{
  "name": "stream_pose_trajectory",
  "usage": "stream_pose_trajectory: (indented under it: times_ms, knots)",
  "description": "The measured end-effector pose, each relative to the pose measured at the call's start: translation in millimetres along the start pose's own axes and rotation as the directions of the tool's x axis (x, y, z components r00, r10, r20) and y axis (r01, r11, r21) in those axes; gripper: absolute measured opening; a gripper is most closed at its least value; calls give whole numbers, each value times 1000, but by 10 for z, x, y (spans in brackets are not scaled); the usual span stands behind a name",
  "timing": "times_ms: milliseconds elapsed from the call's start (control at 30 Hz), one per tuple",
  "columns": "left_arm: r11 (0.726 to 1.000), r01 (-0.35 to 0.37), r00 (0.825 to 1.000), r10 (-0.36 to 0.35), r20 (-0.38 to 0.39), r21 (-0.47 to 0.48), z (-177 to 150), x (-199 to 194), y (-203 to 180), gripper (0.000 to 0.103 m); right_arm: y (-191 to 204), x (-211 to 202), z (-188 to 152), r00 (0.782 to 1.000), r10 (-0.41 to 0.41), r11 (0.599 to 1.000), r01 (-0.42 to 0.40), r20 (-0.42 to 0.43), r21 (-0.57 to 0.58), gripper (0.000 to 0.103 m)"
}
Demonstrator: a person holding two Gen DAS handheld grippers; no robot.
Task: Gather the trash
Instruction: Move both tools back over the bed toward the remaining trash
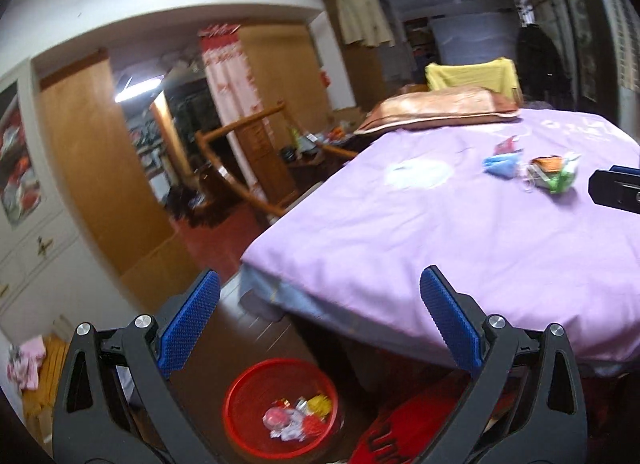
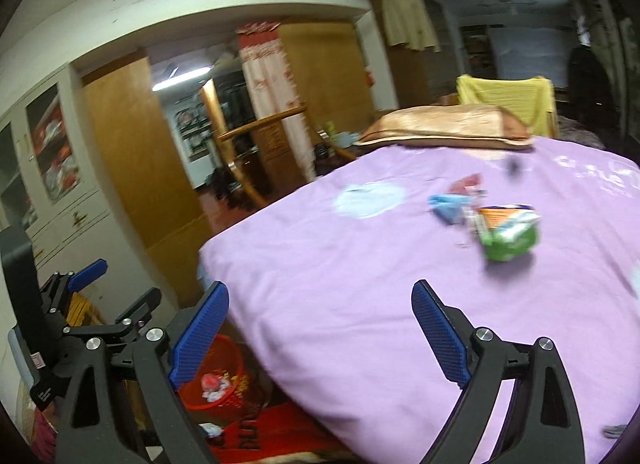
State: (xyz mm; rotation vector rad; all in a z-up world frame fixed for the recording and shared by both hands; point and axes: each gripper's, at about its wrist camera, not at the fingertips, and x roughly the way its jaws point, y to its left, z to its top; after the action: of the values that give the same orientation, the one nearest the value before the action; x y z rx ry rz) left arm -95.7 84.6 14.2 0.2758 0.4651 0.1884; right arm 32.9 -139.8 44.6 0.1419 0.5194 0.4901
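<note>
A red waste basket [image 1: 280, 408] stands on the floor by the bed's corner with several wrappers inside; it also shows in the right wrist view [image 2: 218, 376]. On the purple bed cover [image 1: 440, 232] lie a green and orange wrapper [image 1: 554, 173], a blue wrapper [image 1: 502, 165] and a red scrap [image 1: 506, 143]. The right wrist view shows the same green wrapper [image 2: 508, 229], blue wrapper [image 2: 448, 205] and red scrap [image 2: 466, 183]. My left gripper [image 1: 320, 324] is open and empty above the basket. My right gripper [image 2: 320, 334] is open and empty over the bed's near edge, short of the wrappers.
A brown pillow [image 1: 440, 109] lies at the bed's head, with a yellow cloth [image 1: 472, 77] behind it. A wooden chair [image 1: 240, 159] and wooden doors [image 1: 100, 167] stand to the left. A red mat [image 2: 276, 434] lies on the floor by the basket.
</note>
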Motion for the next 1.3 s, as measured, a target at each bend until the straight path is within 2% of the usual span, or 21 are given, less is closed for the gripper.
stream_pose_trajectory:
  times_ms: [200, 367, 533, 767, 1033, 1200, 1300]
  knots:
    - [995, 80, 997, -81, 16, 67, 205, 164, -494, 96, -504, -120, -7, 994, -111, 993, 110, 22, 45, 93]
    - [984, 138, 990, -139, 2, 116, 397, 435, -922, 96, -960, -16, 45, 978, -211, 974, 211, -7, 83, 93]
    - [971, 200, 980, -199, -22, 129, 619, 816, -1272, 96, -1350, 193, 155, 954, -295, 948, 299, -58, 104, 93]
    - [960, 239, 971, -236, -40, 145, 891, 1287, -1589, 96, -1883, 508, 297, 913, -390, 906, 404, -122, 125, 94]
    - [944, 297, 955, -292, -50, 144, 1252, 1742, -1968, 96, -2309, 741, 184, 880, -429, 871, 463, -204, 167, 94]
    - [933, 333, 943, -333, -26, 140, 1468, 1924, -2235, 96, -2463, 756, 152, 892, -391, 867, 439, -226, 236, 94]
    - [923, 360, 932, -362, -16, 138, 1562, 1998, -2372, 96, -2472, 748, 143, 889, -395, 860, 446, -231, 249, 94]
